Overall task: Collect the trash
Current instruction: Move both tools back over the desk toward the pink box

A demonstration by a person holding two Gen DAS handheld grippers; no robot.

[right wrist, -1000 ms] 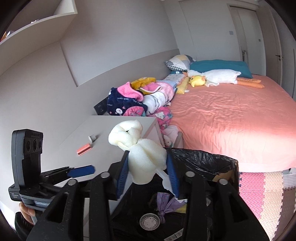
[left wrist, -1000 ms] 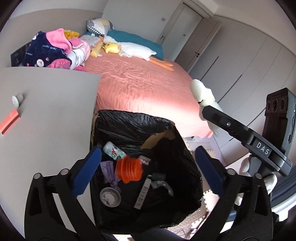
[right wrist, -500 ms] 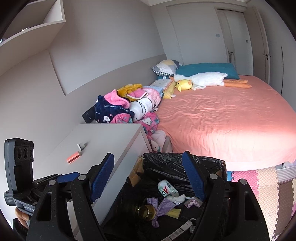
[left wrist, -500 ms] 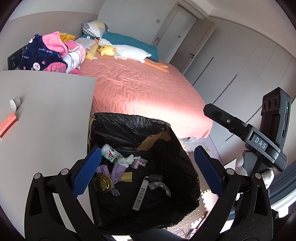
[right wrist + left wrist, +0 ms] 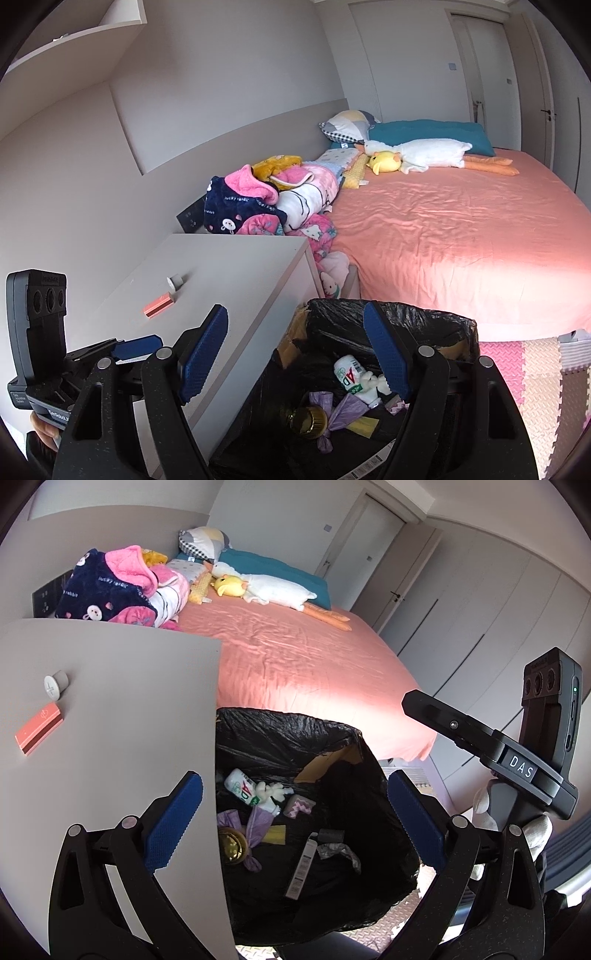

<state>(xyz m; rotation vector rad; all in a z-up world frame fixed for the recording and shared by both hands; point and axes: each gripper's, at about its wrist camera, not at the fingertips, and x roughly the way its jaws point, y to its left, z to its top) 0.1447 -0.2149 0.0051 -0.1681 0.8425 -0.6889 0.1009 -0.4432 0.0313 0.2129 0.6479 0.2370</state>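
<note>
Both tongs wide, empty; only left wrist view shows a gloved hand [image 5: 535, 827].

Hidden along its left rim by the grey bedside cabinet top [image 5: 110, 709] in the left wrist view: the black plastic-lined trash bin [image 5: 280, 731]. Cut off at six o'clock in the right wrist view: that same bin [image 5: 424, 317], and a white barcoded strip [image 5: 369, 470] lying in it. Half covered by the right-hand blue pad in the right wrist view: a crumpled white wad [image 5: 373, 384] beside a white bottle with green lettering [image 5: 347, 373]. Too small to read: markings on the flat coral-pink rectangular box [image 5: 38, 729] at nine o'clock. Mostly concealed behind the black handle at four o'clock: a white-gloved hand [image 5: 535, 830].
</note>
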